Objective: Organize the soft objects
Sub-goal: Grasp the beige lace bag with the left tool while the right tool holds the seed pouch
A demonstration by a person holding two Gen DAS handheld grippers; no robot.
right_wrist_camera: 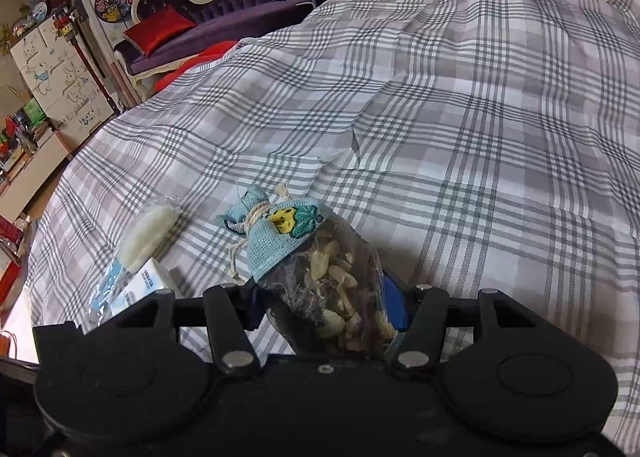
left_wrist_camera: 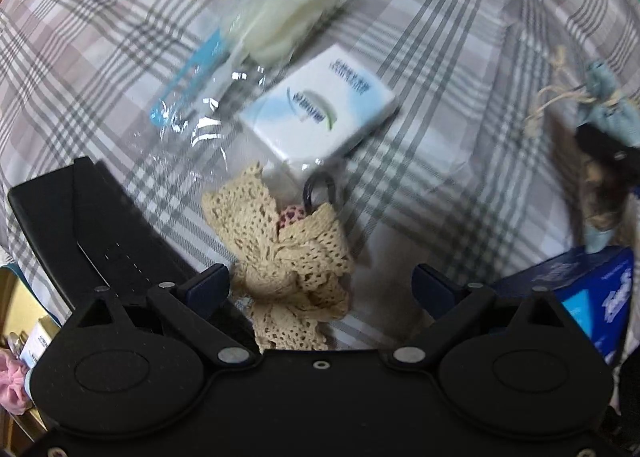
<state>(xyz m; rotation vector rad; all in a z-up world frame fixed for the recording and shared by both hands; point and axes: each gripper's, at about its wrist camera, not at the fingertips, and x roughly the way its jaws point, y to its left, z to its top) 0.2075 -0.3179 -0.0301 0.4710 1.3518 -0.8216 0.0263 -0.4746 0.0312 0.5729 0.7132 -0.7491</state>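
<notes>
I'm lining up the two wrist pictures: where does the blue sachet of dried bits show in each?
Left wrist view: the sachet sits at the far right edge, with the right gripper on it.
Right wrist view: the sachet is at lower centre, pinched between that gripper's blue pads.
Shared landmark: the white tissue pack on the plaid sheet.

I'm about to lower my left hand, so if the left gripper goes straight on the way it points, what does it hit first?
Most likely the beige crocheted lace bundle, lying between the open jaws of the left gripper on the grey plaid bedsheet. Depth is hard to judge.
</notes>
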